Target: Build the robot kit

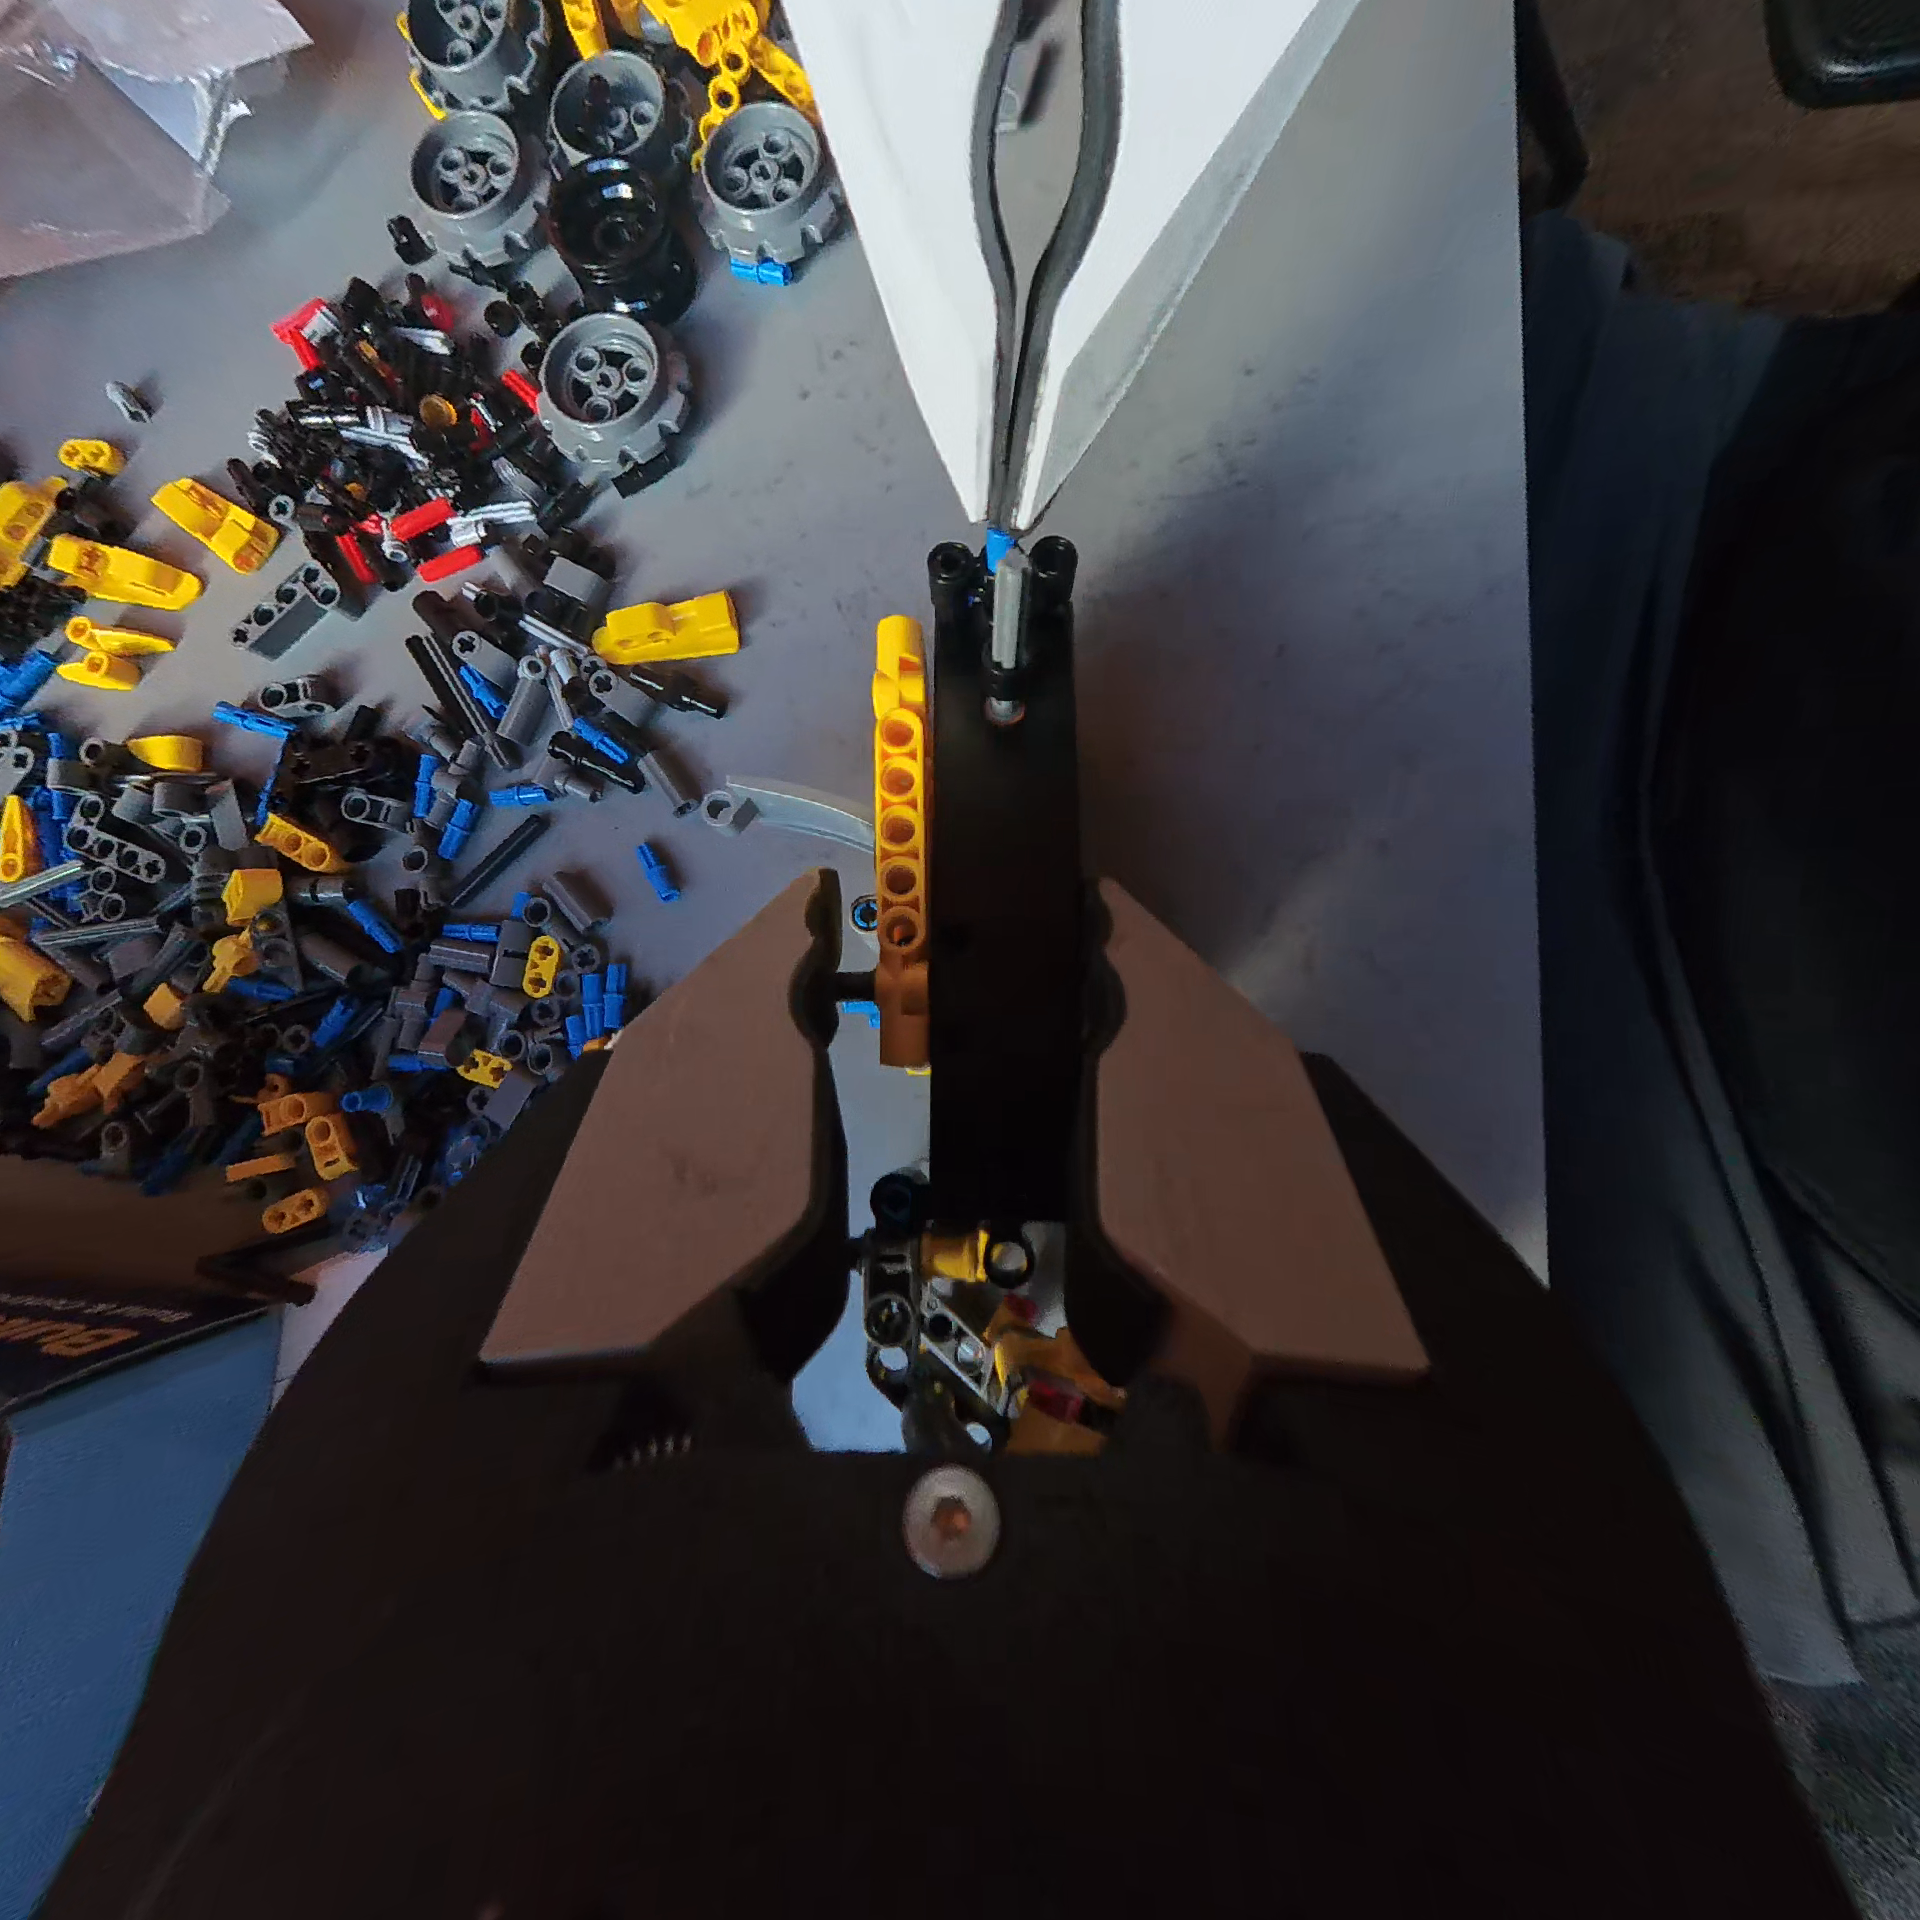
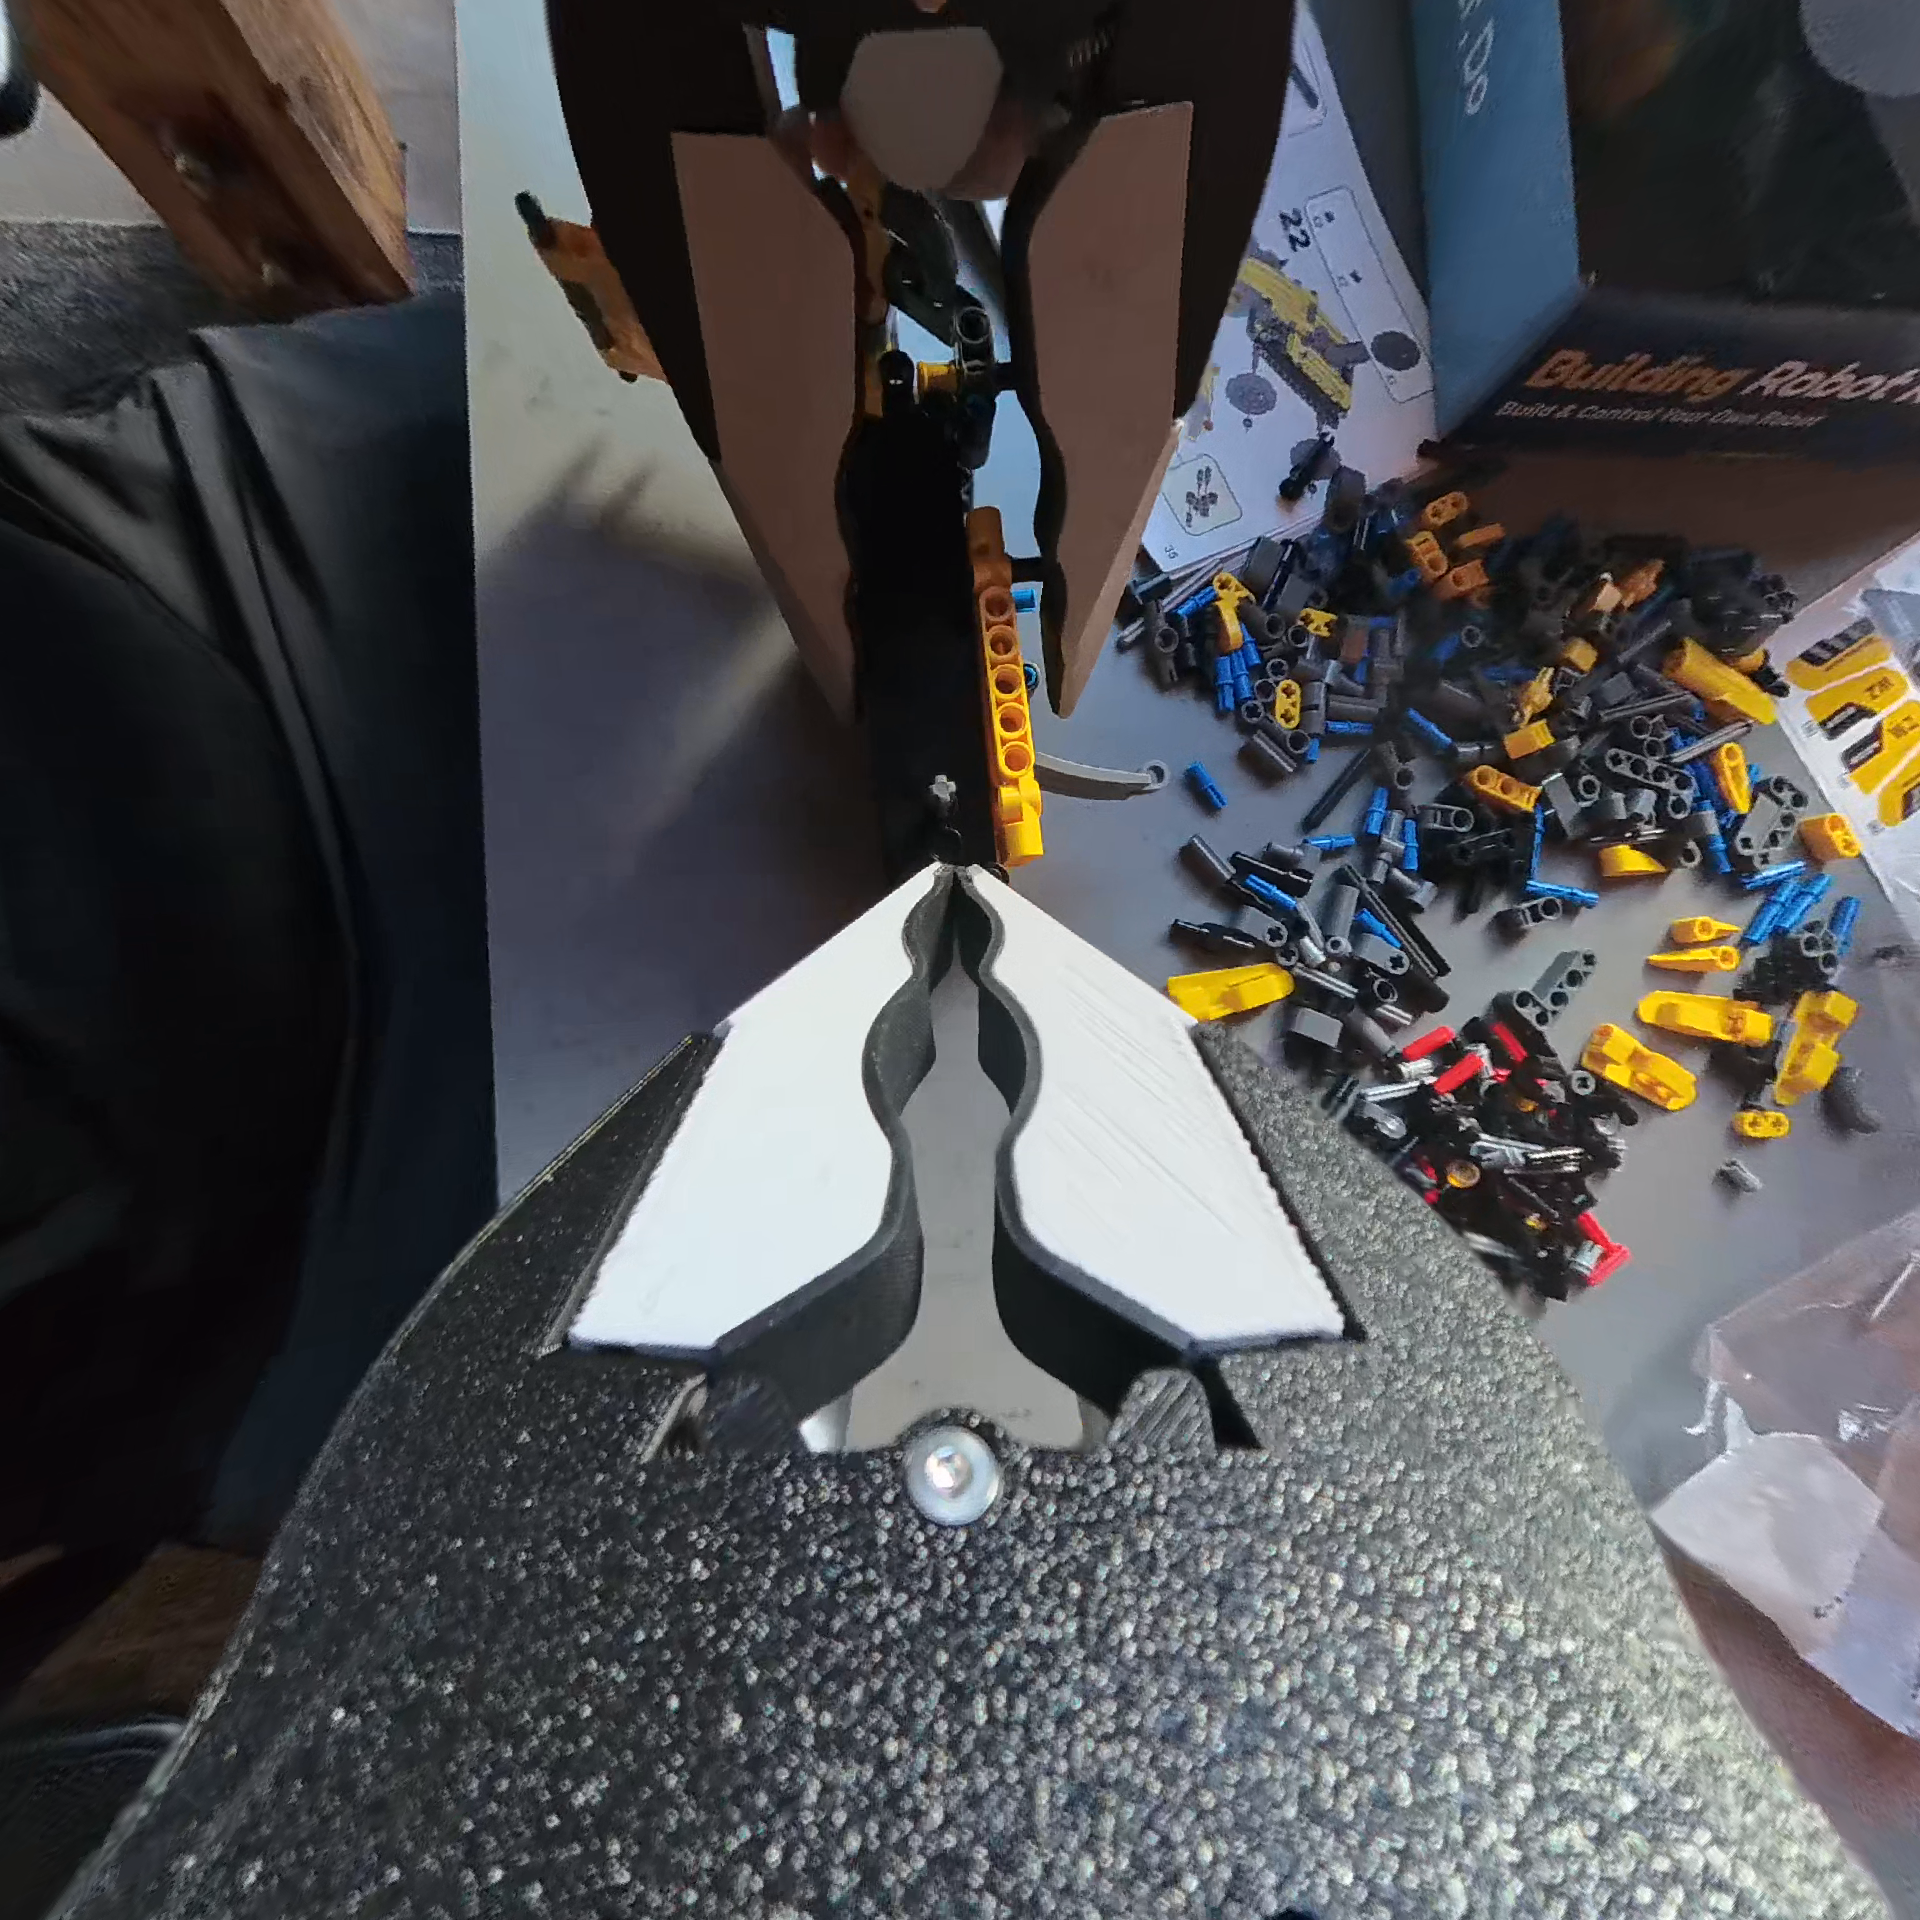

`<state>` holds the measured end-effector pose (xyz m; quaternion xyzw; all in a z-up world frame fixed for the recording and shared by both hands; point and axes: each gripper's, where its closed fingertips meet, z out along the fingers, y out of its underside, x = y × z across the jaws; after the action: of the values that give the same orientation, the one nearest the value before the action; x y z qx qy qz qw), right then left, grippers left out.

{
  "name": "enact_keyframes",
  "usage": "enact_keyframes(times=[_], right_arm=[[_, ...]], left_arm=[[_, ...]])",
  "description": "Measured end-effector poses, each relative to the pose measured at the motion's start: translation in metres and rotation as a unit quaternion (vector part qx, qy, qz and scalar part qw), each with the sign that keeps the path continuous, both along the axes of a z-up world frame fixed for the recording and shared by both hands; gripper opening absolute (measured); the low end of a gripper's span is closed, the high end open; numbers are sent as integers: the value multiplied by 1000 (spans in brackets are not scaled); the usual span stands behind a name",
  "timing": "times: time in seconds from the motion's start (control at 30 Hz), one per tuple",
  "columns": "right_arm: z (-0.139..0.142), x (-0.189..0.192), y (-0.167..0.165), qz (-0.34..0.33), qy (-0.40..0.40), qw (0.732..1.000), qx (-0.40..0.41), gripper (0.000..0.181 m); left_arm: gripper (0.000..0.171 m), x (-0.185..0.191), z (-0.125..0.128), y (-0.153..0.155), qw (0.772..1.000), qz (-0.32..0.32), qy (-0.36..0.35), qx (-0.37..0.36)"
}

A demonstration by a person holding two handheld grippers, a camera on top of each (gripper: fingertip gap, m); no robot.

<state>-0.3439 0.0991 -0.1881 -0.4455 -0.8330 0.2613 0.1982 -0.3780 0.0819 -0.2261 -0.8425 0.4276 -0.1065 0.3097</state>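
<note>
- The left gripper (image 1: 966, 935), with its brown fingers, is clamped on a long black assembly (image 1: 1003, 883) of building-toy parts; the near end of that piece sits deep between the fingers and the rest runs straight out past the tips.
- A yellow holed beam (image 1: 902, 790) is fixed along the assembly's left side, between it and the left finger.
- The right gripper (image 2: 954, 871), white-fingered, faces the other head-on. Its tips are pinched together at the assembly's far end, where a small blue pin (image 1: 995, 540) and a grey axle (image 1: 1006, 613) show; I judge the tips to be closed on the pin, though the contact is mostly hidden.
- The two grippers thus lie on one line, and the assembly's long axis runs along it, tip to tip.
- The whole thing is held above the grey table (image 1: 1299, 727), near its edge.
- The loose parts heap (image 2: 1507, 831) lies well off to one side, with grey wheels (image 1: 613, 390) beyond it.
</note>
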Motion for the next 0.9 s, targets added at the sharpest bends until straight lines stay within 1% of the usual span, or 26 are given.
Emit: enact_keyframes(times=[0.1,0.23,0.37,0.43,0.5,0.53,0.57,0.6,0.63,0.7,0.83,0.9], right_arm=[[-1,1,-1,-19,-19,999,-45,0],[-2,2,-1,-23,-52,997,-44,0],[-2,0,4,-57,-88,991,-80,0],[-3,-4,9,-64,-111,990,-65,0],[-3,-4,0,-28,-124,991,-31,0],[-3,-3,-2,-24,-131,991,-23,0],[-3,-2,-2,-30,-138,989,-37,0],[-3,-3,-1,-41,-145,986,-68,0],[-3,-4,0,-53,-147,983,-100,0],[-3,-4,0,-59,-148,978,-137,0],[-3,-3,-2,-69,-152,970,-178,0],[-3,-4,1,-78,-138,971,-178,0]], left_arm=[[43,1,1,0,1000,3,-12,15],[43,3,1,1,999,9,-29,27],[43,3,2,1,999,6,-31,38],[42,5,4,3,998,13,-52,37],[42,4,3,2,998,9,-50,37],[42,3,2,1,998,9,-40,39],[42,4,2,1,998,9,-33,46],[42,4,3,0,998,8,-32,52],[42,4,3,1,998,8,-39,53],[42,4,4,2,997,9,-59,50],[42,4,4,2,997,8,-56,56],[42,5,4,2,996,7,-60,61]])
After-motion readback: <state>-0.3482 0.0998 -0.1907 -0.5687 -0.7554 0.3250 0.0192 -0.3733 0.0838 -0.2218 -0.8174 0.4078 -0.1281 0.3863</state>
